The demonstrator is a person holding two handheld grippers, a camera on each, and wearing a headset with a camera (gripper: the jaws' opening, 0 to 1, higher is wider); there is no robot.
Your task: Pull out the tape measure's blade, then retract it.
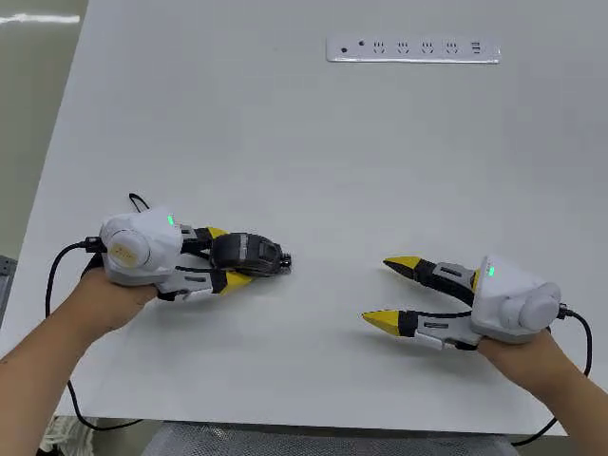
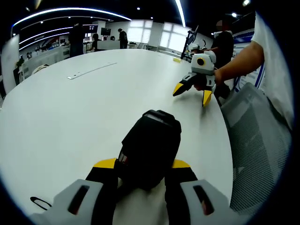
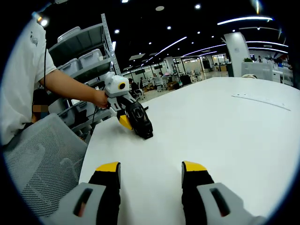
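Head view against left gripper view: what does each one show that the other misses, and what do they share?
Head view: the white body of the left gripper, the hand around it, and a black cable trailing behind it. Left gripper view: the office behind, with ceiling light strips and people standing far off. Both: the black tape measure clamped in the left gripper's jaws, no blade pulled out, the right gripper open and empty, the power strip and the white table.

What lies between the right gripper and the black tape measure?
Nothing: in the head view, bare white tabletop runs between the yellow-tipped right gripper and the black tape measure.
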